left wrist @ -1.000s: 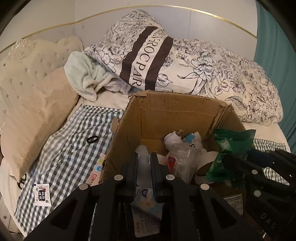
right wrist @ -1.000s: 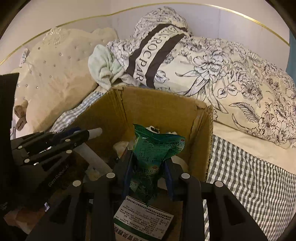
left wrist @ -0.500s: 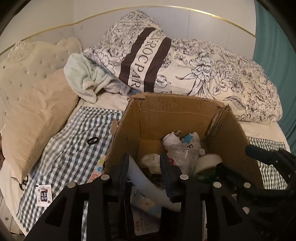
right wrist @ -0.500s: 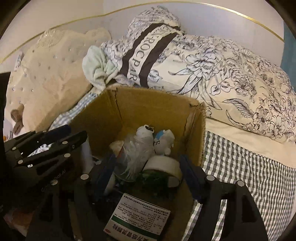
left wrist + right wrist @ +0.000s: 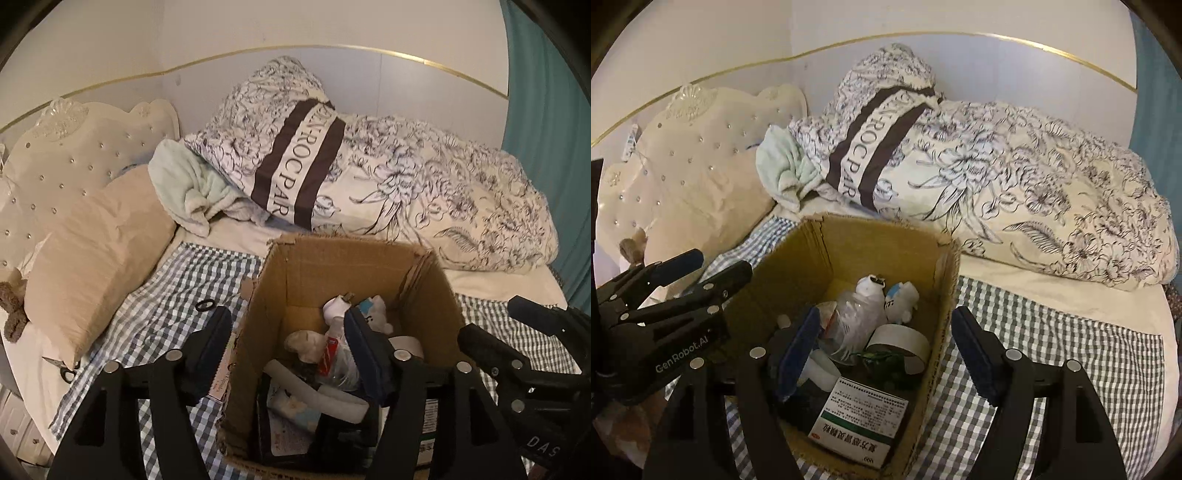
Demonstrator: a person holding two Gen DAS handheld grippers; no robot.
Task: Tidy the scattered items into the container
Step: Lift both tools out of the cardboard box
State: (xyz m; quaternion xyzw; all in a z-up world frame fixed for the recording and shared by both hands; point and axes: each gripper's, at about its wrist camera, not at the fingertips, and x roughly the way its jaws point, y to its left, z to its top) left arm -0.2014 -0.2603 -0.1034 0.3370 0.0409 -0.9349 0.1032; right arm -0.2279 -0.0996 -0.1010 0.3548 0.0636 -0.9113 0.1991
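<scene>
An open cardboard box (image 5: pixel 332 266) stands on the checked cloth (image 5: pixel 177 295) on the bed. My left gripper (image 5: pixel 288 339) hangs over its near left side, jaws opening, nothing between them. Below it a white tube (image 5: pixel 332 397) lies loose in the box. My right gripper (image 5: pixel 884 325) hovers over the box's (image 5: pixel 871 243) right side, jaws opening and empty. Under it a green packet (image 5: pixel 882 360) rests beside a tape roll (image 5: pixel 901 339), a medicine carton (image 5: pixel 860 421), a clear plastic bottle (image 5: pixel 857 321) and small white plush toys (image 5: pixel 901 299). A black hair tie (image 5: pixel 205 305) lies on the cloth left of the box.
A beige pillow (image 5: pixel 96 251) and tufted headboard (image 5: pixel 66 147) fill the left. A mint towel (image 5: pixel 184 184) and floral duvet (image 5: pixel 424 184) are heaped behind the box. Scissors (image 5: pixel 62 371) lie at the cloth's near left edge. A teal curtain (image 5: pixel 546 92) hangs at right.
Both grippers let go and rose. The left dropped the white tube into the box, the right dropped the green packet in. Both sets of jaws have spread wide.
</scene>
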